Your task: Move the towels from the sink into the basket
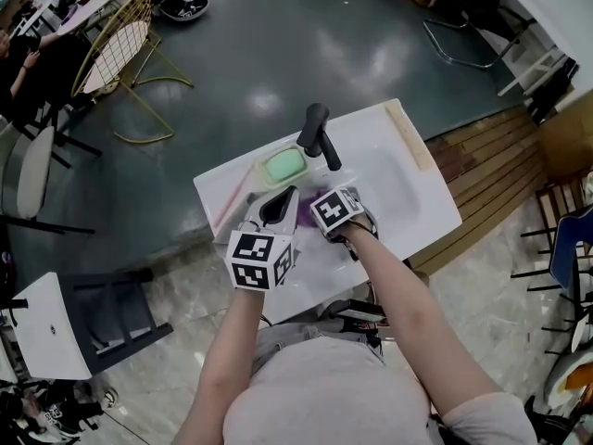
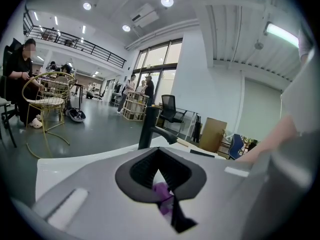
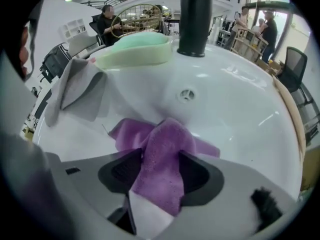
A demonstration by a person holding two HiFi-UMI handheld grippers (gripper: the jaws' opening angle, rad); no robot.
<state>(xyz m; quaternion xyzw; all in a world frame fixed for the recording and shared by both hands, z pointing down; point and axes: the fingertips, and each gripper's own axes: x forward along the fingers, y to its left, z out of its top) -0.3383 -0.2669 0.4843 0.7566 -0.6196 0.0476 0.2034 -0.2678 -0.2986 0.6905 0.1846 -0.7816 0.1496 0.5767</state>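
A purple towel (image 3: 162,149) lies in the white sink (image 3: 235,114), in front of the drain (image 3: 186,95). My right gripper (image 3: 160,169) is shut on it, and the cloth bunches up between the pads. In the head view both grippers sit side by side over the basin, the left gripper (image 1: 278,202) beside the right gripper (image 1: 320,193). The left gripper's (image 2: 159,176) jaws stand nearly together with a scrap of purple towel (image 2: 162,194) pinched low between them. A pale green basket (image 1: 283,165) sits on the sink's rim left of the black faucet (image 1: 317,133). At the basin's left edge lies a grey cloth-like shape (image 3: 77,89).
A wooden strip (image 1: 410,135) runs along the sink unit's right edge. Gold wire chairs (image 1: 116,49) stand on the dark floor at far left. A dark cart (image 1: 102,323) is at lower left and wooden decking (image 1: 491,165) at right. People stand far behind.
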